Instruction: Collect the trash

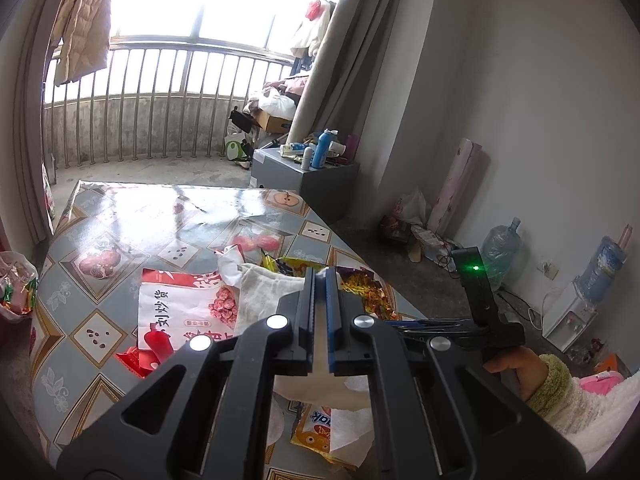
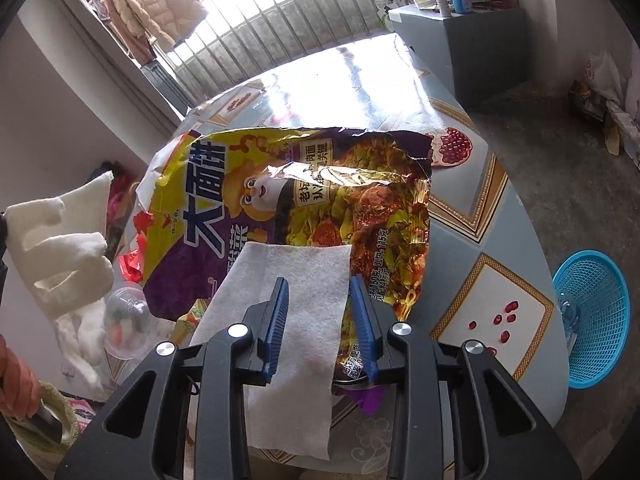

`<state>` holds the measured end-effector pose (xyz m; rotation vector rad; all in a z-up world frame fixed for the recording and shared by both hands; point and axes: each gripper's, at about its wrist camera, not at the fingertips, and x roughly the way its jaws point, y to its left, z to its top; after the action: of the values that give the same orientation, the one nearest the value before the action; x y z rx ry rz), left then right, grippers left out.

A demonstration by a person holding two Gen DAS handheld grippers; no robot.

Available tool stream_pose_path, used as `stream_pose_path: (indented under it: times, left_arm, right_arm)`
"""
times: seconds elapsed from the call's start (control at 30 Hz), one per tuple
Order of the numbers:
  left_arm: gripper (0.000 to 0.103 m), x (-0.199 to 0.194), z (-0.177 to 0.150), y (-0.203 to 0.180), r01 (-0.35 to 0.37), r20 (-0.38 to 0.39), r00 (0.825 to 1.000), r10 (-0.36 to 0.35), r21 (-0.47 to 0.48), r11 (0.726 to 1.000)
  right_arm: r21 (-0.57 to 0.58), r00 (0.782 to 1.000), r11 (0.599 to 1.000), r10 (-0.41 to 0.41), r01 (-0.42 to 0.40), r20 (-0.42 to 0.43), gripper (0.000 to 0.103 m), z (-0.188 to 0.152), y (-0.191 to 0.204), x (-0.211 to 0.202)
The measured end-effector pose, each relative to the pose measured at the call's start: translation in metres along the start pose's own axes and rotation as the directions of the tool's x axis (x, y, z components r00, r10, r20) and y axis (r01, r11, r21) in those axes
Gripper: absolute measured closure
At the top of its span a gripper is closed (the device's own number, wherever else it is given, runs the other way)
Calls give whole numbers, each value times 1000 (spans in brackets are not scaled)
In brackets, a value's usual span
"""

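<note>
Daylight floods through the barred balcony railing [image 1: 160, 100] at the top of both views, and your table [image 1: 120, 216], under its glossy fruit-print cover, fills the middle.

Your left claw [image 1: 320, 276] sits at lower centre of the left view with its jaws pressed together; I cannot tell whether anything thin is caught between them. Just beyond its tips lies a white cloth [image 1: 264, 292], and left of that a red-and-white snack bag [image 1: 180, 304]. A small orange wrapper [image 1: 316, 428] lies under the claw at the bottom of the frame, with a tissue partly over it.

Your right claw [image 2: 320, 288] is at lower centre of the right view, jaws narrowly apart. A white paper towel [image 2: 296, 320] lies between them on the table, and the pads do not visibly press it. The towel overlaps the near edge of a large yellow-and-purple noodle wrapper [image 2: 288, 200] spread flat across the middle of the frame. A clear plastic ball [image 2: 126, 320] sits at lower left, and a blue mesh basket [image 2: 592, 320] stands on the floor at the right edge.
</note>
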<state>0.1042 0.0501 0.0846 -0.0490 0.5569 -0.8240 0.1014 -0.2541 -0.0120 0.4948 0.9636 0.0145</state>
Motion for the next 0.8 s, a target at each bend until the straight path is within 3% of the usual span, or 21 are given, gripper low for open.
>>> stream_pose_path:
  times: [0.2,0.37,0.5,0.8]
  left_arm:
    - [100,4,1,4,3,-3,1000,-3,-6,1000]
    - [100,5,2,5,3,-3,1000,-3,-6,1000]
    - [100,7,1,6,-1,5,1000,1,-3,1000]
    - [100,0,13,-3,15,50,999,-16,24,1000]
  right_arm:
    - [-8,1000,1000,-4,4,-12,98,-1,2,3]
    - [-1,999,999,49,-49,8,100,0,5,-3]
    - [-2,993,995,98,-98,72,102,4,8,-24]
    - [-27,954,982,186,-185,237,102,30,12,-94]
